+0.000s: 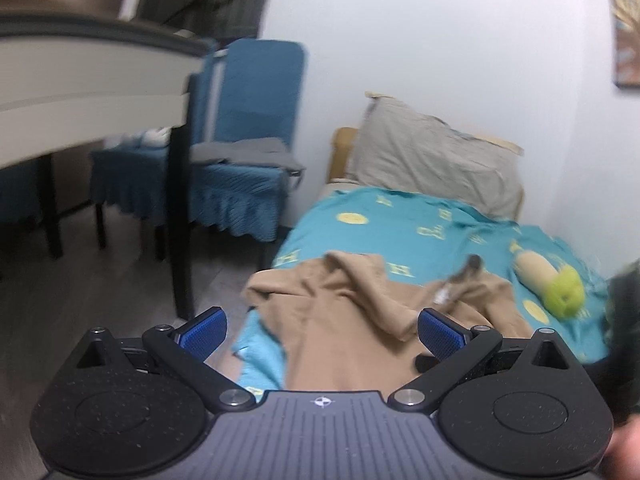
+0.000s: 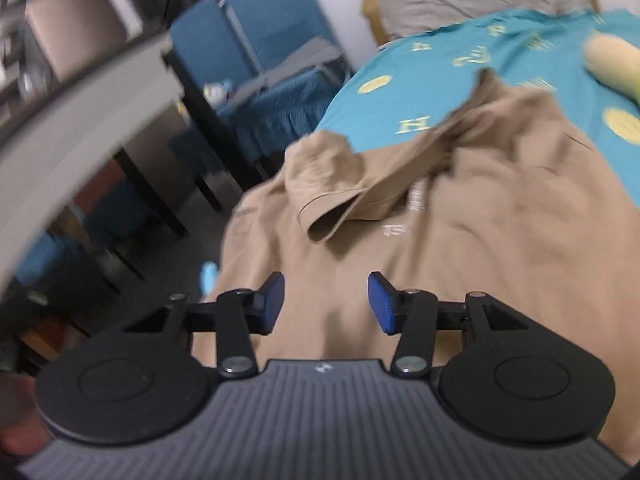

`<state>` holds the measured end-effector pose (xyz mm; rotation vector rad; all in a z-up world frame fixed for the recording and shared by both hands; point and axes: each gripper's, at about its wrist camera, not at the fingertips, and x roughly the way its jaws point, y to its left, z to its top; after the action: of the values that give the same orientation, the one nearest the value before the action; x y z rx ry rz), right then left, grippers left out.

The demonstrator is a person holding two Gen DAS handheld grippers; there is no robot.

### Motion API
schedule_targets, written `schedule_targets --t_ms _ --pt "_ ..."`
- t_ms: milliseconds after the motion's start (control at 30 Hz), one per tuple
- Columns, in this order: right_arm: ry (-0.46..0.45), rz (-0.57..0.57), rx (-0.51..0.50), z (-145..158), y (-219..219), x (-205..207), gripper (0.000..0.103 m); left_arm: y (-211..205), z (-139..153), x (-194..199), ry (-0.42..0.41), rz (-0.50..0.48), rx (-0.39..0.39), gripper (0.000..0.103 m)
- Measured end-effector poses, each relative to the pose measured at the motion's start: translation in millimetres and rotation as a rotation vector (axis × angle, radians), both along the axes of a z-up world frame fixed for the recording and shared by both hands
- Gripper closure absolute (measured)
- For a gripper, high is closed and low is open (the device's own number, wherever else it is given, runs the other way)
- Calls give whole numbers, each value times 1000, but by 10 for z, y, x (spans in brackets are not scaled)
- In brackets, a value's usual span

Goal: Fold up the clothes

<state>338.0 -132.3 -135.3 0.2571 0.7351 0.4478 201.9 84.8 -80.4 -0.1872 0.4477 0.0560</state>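
One tan shirt [image 2: 460, 216], light, limp and snag-free, lies rumpled on the bed [image 1: 420, 220]; we'd pinch the sleeve hem [image 2: 332, 216] at 12 o'clock from the half-open, empty right tongs [image 2: 326, 300]; left tongs [image 1: 320, 332] wide, empty.

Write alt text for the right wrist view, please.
The right hand-held gripper hovers open over a crumpled tan shirt on a teal bedspread. Blue chairs stand behind, left.
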Motion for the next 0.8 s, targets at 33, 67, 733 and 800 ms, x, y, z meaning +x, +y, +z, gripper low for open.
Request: schedule_targets --t_ms 33,67,733,800 --pt "9 9 -44 -74 126 93 54 59 -13 10 10 14 -20 0" --pt "21 10 -75 -132 228 187 61 108 -31 20 22 31 -34 0" --pt "-175 -133 -301 124 601 2108 61 116 -495 354 137 65 4 0" --pt "-179 -122 -267 184 455 1931 18 62 -498 366 132 54 21 0"
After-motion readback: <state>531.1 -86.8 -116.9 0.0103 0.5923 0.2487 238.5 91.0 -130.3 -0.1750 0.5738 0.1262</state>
